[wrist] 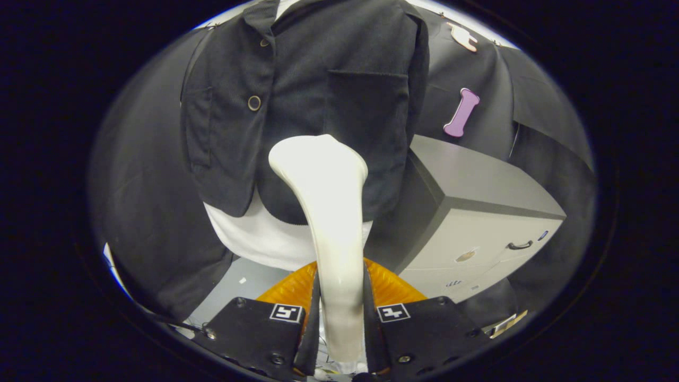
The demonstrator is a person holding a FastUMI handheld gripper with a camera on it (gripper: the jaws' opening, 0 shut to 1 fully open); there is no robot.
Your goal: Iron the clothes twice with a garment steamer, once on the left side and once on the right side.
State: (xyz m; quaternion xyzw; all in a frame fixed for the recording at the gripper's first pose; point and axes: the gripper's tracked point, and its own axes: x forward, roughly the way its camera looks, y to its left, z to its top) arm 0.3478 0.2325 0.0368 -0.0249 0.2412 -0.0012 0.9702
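My gripper [340,297] is shut on the handle of a white garment steamer [329,212], which rises between the fingers. Its wide head reaches up to the lower front of a dark short jacket [318,95] that hangs just beyond it. The head lies near the jacket's right-hand panel, below a chest pocket; whether it touches the cloth I cannot tell. The jacket has round buttons down its left-of-centre placket. A white garment [254,239] shows under the jacket's hem, behind the steamer's neck.
A grey cabinet [477,212] with a drawer handle stands to the right, close beside the hanging clothes. Black cloth walls close in on the left and right. A strip of grey floor [238,286] lies under the clothes.
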